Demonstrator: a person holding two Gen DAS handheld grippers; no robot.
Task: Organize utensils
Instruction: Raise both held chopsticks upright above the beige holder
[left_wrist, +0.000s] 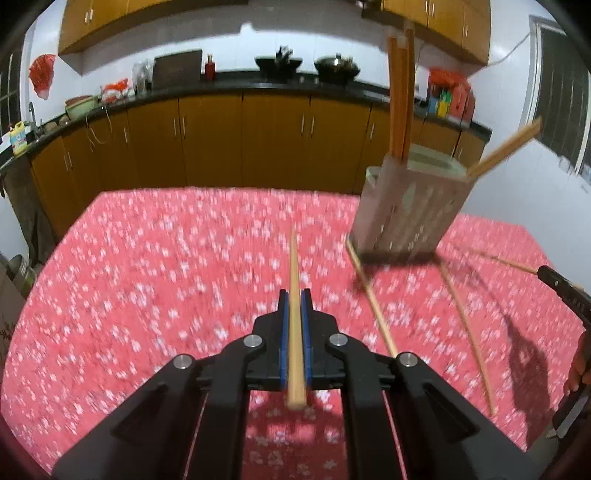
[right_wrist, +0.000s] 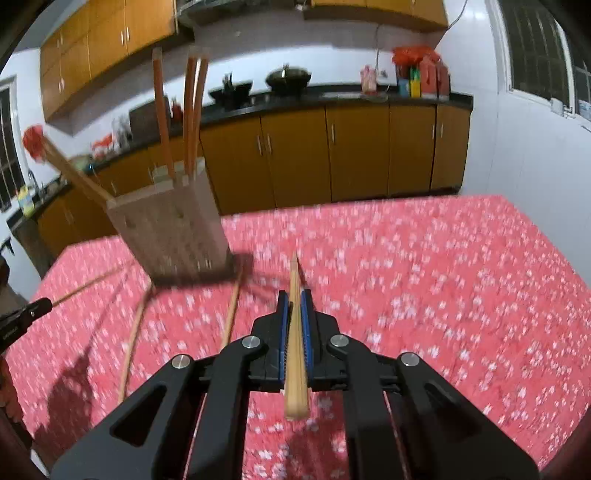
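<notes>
My left gripper (left_wrist: 294, 295) is shut on a pale wooden chopstick (left_wrist: 294, 273) that runs between its blue pads and points forward above the table. My right gripper (right_wrist: 294, 297) is likewise shut on a chopstick (right_wrist: 294, 280). A grey slotted utensil holder (left_wrist: 410, 210) stands on the table to the front right in the left wrist view; in the right wrist view the holder (right_wrist: 170, 232) is at the front left. Several chopsticks (left_wrist: 400, 92) stand in it, one leaning out sideways. Two loose chopsticks (left_wrist: 373, 299) lie on the cloth near its base.
The table carries a red cloth with white flowers (left_wrist: 166, 266). Brown kitchen cabinets (left_wrist: 240, 136) and a dark counter with woks and bottles run behind it. The other gripper's tip (left_wrist: 554, 277) shows at the right edge of the left wrist view, with a chopstick jutting from it.
</notes>
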